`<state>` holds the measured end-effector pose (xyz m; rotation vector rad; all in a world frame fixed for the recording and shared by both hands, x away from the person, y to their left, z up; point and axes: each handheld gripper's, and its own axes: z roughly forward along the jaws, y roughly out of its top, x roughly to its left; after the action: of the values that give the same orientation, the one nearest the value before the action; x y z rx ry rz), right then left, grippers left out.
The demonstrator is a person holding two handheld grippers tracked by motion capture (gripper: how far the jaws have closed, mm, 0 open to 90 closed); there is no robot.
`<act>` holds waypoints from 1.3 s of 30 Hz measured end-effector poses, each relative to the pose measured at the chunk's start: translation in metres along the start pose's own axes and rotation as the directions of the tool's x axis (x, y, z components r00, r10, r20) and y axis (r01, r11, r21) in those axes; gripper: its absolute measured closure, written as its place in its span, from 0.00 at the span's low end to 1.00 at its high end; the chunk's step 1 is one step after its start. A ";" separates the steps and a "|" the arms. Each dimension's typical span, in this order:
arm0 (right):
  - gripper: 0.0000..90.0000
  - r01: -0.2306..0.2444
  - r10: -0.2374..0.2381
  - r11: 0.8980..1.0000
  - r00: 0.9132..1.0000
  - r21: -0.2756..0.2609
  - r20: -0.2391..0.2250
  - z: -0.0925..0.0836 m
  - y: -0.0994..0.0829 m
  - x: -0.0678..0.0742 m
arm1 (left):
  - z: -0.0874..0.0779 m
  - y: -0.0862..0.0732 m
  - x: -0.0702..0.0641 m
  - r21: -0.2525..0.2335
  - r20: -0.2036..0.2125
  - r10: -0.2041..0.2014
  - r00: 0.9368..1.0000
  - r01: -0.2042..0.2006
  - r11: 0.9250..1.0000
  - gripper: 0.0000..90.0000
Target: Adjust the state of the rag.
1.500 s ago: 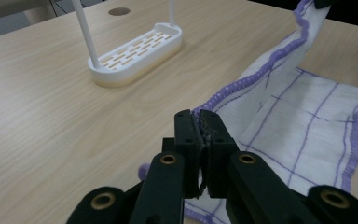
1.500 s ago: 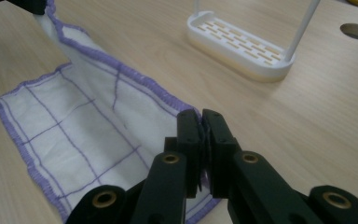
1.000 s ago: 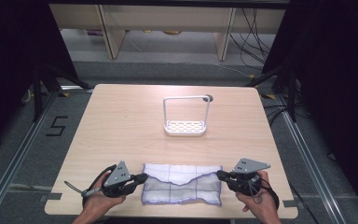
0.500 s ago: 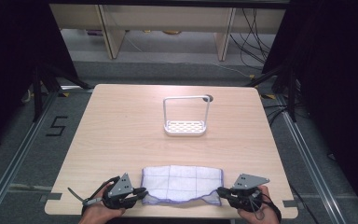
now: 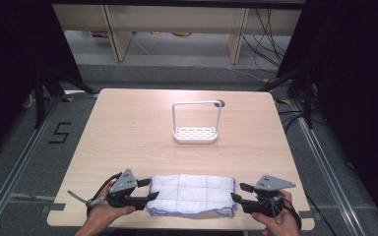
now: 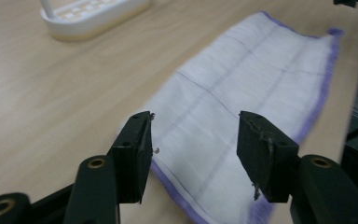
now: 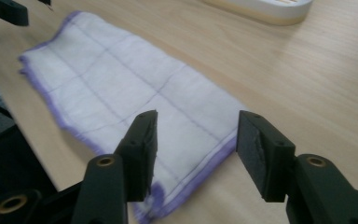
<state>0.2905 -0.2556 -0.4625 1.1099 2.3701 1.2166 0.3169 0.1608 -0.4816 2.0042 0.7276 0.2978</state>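
A white cloth (image 5: pixel 192 194) with a purple grid and purple hem lies folded flat along the table's near edge. My left gripper (image 5: pixel 149 189) is at its left end and its jaws have just been opening. In the left gripper view they (image 6: pixel 196 130) stand apart over the cloth's (image 6: pixel 261 70) corner without pressing it. My right gripper (image 5: pixel 238 191) is at the right end and its jaws have also just been opening. In the right gripper view they (image 7: pixel 196 126) straddle the cloth's (image 7: pixel 121 79) hem with clear gaps.
A white slotted rack (image 5: pixel 196 132) with a tall wire loop stands past the middle of the wooden table (image 5: pixel 128 128). A round hole (image 5: pixel 220 103) sits near the far edge. The cloth lies close to the table's front edge. Shelving and cables are beyond the table.
Both grippers drew the cloth's ends toward the near edge, then opened and let go. The cloth went from rumpled along its far edge to lying flat.
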 end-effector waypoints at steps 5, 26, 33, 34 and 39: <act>0.51 -0.009 0.006 0.999 0.998 0.050 0.063 0.025 0.018 -0.015 | 0.024 0.018 0.020 0.061 -0.001 0.031 1.000 -0.031 0.998 0.47; 0.53 0.042 -0.067 0.978 0.991 0.205 0.114 0.066 0.022 -0.030 | 0.059 0.005 0.037 0.232 -0.020 0.075 0.997 -0.068 0.970 0.54; 0.57 0.034 -0.061 0.972 0.993 0.234 0.105 0.072 0.019 -0.029 | 0.059 0.002 0.039 0.222 0.017 0.043 0.999 -0.046 0.974 0.63; 0.57 0.034 -0.061 0.972 0.993 0.234 0.105 0.072 0.019 -0.029 | 0.059 0.002 0.039 0.222 0.017 0.043 0.999 -0.046 0.974 0.66; 0.75 0.026 -0.049 0.968 0.995 0.250 0.089 0.074 0.019 -0.028 | 0.058 0.003 0.035 0.229 0.047 0.059 0.997 -0.068 0.971 0.82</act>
<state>0.3578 -0.2258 -0.4961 1.1606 2.5080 0.8498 0.3738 0.1394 -0.5122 2.2502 0.6994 0.2182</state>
